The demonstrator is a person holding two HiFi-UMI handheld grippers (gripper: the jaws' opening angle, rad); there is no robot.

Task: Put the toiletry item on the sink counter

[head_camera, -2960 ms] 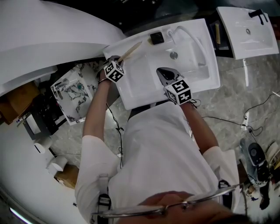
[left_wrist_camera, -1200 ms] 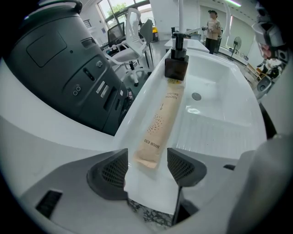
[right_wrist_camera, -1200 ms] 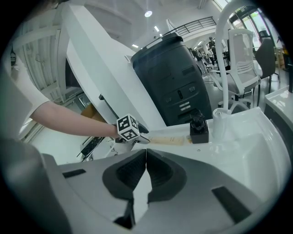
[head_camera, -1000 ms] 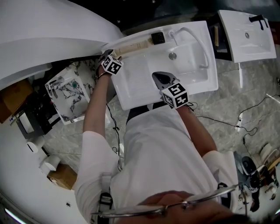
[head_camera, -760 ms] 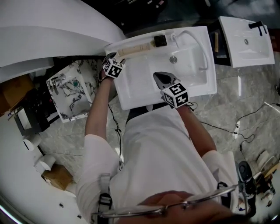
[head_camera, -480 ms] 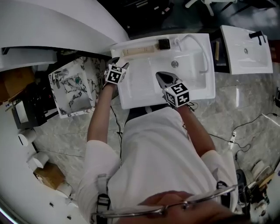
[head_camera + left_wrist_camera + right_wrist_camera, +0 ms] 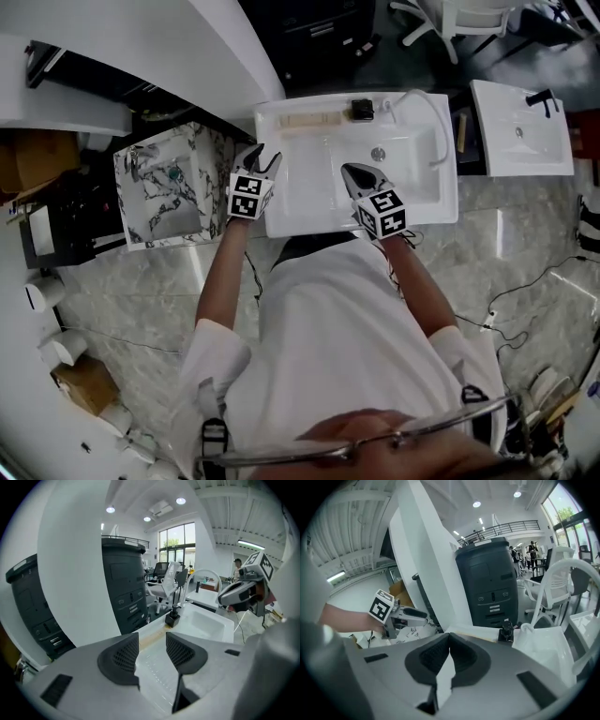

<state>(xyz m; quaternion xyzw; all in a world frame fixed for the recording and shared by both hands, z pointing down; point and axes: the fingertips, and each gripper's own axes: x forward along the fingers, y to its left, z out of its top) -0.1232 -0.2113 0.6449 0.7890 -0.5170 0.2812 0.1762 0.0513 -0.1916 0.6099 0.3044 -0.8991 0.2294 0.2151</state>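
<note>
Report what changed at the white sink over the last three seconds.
The left gripper carried the long beige toiletry item tilted above the white sink counter, laid it along the back ledge beside the small black block, let go and pulled back toward the person. Its jaws have just been closing partway, with nothing between them. The right gripper stayed shut over the basin; the block did not move.

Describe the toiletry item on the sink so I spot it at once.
Start at the white sink in front of the person and follow its back ledge, the edge farthest from them. The toiletry item lies flat there: long, slim and cream-coloured, unlike the small black square block beside it.
</note>
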